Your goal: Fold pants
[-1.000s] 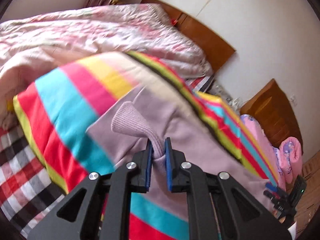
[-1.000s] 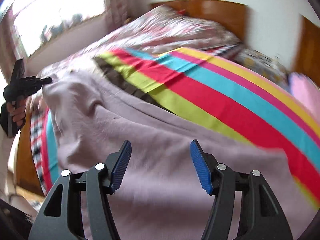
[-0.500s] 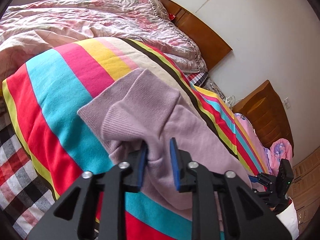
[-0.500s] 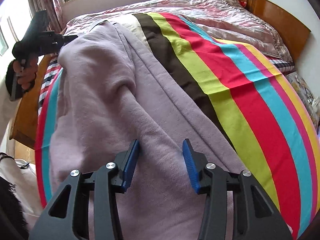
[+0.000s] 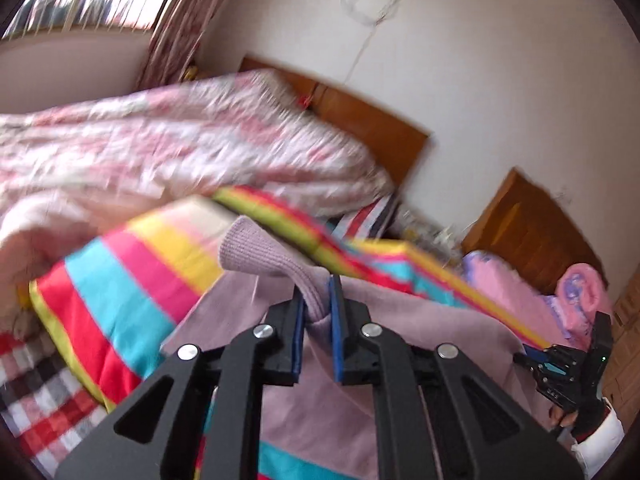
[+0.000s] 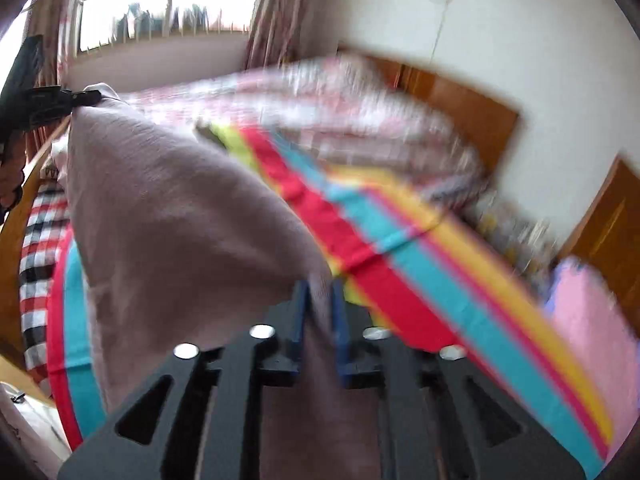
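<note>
Left gripper (image 5: 316,300), lower centre of the left wrist view: blue pads (image 5: 297,332) narrow, clamped on a ribbed cuff of the mauve knit pants (image 5: 360,360); the cuff end sticks up and to the upper left past the fingertips. The rest of the pants spreads below and to the right of the jaws, over the striped blanket (image 5: 120,288) (red, cyan, pink, yellow bands). Right gripper (image 6: 320,304), lower centre of the right wrist view: frame blurred, but a fold of the pants runs between the two blue pads and the pads sit close against it on both sides, so it reads as gripped; the jaws have just been opening from a tighter setting, with the cloth between them. In this view the pants hang as a taut sheet from the jaws up to the upper left of the frame, where the left gripper holds the other end, with a hand (image 6: 10,168) at the left edge. In the left wrist view the right gripper appears at the lower right edge, beside the pants. Pink floral quilt (image 5: 180,152) at upper left, wooden headboard (image 5: 372,128) behind it, checked sheet (image 5: 36,392) at lower left.
</note>
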A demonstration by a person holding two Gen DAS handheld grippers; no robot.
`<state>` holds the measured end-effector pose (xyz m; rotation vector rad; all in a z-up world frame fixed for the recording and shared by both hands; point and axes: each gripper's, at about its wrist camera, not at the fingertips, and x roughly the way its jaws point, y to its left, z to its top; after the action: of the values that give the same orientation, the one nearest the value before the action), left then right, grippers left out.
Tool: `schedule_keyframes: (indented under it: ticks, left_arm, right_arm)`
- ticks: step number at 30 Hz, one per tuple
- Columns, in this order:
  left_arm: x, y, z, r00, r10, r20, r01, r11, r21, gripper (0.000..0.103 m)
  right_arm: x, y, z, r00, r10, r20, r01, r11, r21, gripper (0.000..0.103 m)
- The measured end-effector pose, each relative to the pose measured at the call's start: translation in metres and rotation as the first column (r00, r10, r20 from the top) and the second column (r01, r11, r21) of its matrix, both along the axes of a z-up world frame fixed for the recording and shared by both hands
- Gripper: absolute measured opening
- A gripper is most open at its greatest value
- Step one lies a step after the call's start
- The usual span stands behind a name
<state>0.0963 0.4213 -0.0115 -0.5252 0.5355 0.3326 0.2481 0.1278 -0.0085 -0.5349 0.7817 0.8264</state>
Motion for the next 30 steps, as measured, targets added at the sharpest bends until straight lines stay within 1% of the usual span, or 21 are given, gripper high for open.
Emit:
schedule_keyframes:
  ticks: [1,2,3,5,6,7,8,9,11,12,13,15,17,18,20,22,24,27,30]
  left_arm:
    - [0.004,0.006,-0.021,0.997,0.025,-0.067,-0.026,1.000,-0.012,0.011]
    - [0.008,0.013,-0.040,0.992,0.029,-0.124,-0.034,0.999,-0.037,0.012]
    - [0.006,0.019,-0.060,0.988,0.023,-0.154,-0.038,0.995,-0.097,0.014]
    - [-0.005,0.027,-0.077,0.990,0.018,-0.138,-0.042,0.985,-0.170,0.020]
    - [-0.010,0.029,-0.078,0.993,0.010,-0.118,-0.032,0.982,-0.185,0.020]
    - [-0.013,0.031,-0.077,0.994,0.011,-0.109,-0.031,0.982,-0.186,0.023]
    - [-0.014,0.033,-0.075,0.994,0.019,-0.109,-0.038,0.983,-0.177,0.031]
    - [-0.015,0.035,-0.073,0.994,0.024,-0.109,-0.043,0.985,-0.170,0.032]
    - [-0.013,0.038,-0.068,0.995,0.024,-0.095,-0.041,0.984,-0.176,0.033]
    - [-0.011,0.039,-0.068,0.996,0.023,-0.086,-0.039,0.982,-0.185,0.034]
    - [-0.009,0.039,-0.067,0.996,0.022,-0.083,-0.037,0.981,-0.189,0.034]
    - [-0.006,0.034,-0.067,0.997,0.019,-0.077,-0.034,0.980,-0.197,0.034]
    - [-0.002,0.028,-0.069,0.998,0.014,-0.068,-0.028,0.977,-0.212,0.034]
    - [0.000,0.027,-0.070,0.998,0.015,-0.065,-0.028,0.975,-0.219,0.035]
    - [-0.001,0.025,-0.071,0.998,0.019,-0.064,-0.033,0.974,-0.225,0.035]
    - [-0.003,0.026,-0.072,0.998,0.023,-0.059,-0.037,0.971,-0.235,0.035]
    - [-0.006,0.028,-0.073,0.998,0.024,-0.055,-0.037,0.970,-0.242,0.035]
    - [-0.007,0.028,-0.073,0.998,0.019,-0.061,-0.033,0.972,-0.235,0.036]
    - [-0.007,0.027,-0.075,0.998,0.015,-0.069,-0.030,0.972,-0.234,0.038]
  right_arm:
    - [0.004,0.000,-0.011,1.000,-0.001,-0.030,0.000,1.000,-0.015,0.053]
    - [0.005,-0.003,-0.019,0.998,-0.007,-0.062,0.007,1.000,-0.009,0.053]
    - [0.004,-0.011,-0.020,0.996,-0.023,-0.090,0.026,0.999,0.026,0.053]
    - [-0.005,-0.023,-0.010,0.994,-0.026,-0.103,0.034,0.996,0.085,0.053]
    - [-0.010,-0.030,-0.003,0.996,-0.026,-0.091,0.035,0.994,0.103,0.053]
    - [-0.021,-0.038,0.006,0.997,-0.003,-0.080,0.013,0.991,0.136,0.053]
    - [-0.035,-0.041,0.011,0.996,0.025,-0.082,-0.012,0.987,0.160,0.053]
    - [-0.051,-0.044,0.020,0.994,0.069,-0.090,-0.051,0.981,0.190,0.053]
    - [-0.078,-0.044,0.026,0.982,0.153,-0.110,-0.126,0.968,0.218,0.053]
    - [-0.090,-0.040,0.027,0.975,0.188,-0.120,-0.157,0.962,0.224,0.051]
    - [-0.105,-0.037,0.025,0.966,0.223,-0.128,-0.191,0.956,0.223,0.049]
    - [-0.125,-0.032,0.016,0.954,0.264,-0.144,-0.235,0.953,0.193,0.036]
    - [-0.142,-0.024,0.006,0.941,0.307,-0.140,-0.288,0.947,0.140,0.028]
    - [-0.147,-0.023,0.000,0.938,0.316,-0.146,-0.299,0.946,0.125,0.025]
    - [-0.150,-0.014,-0.011,0.934,0.324,-0.151,-0.315,0.945,0.086,0.023]
    - [-0.148,-0.008,-0.016,0.934,0.325,-0.148,-0.319,0.945,0.067,0.020]
    - [-0.147,-0.007,-0.020,0.937,0.320,-0.142,-0.317,0.947,0.044,0.020]
    - [-0.151,-0.007,-0.028,0.940,0.314,-0.131,-0.314,0.949,0.017,0.020]
    - [-0.156,-0.004,-0.031,0.940,0.329,-0.088,-0.333,0.943,-0.030,0.020]
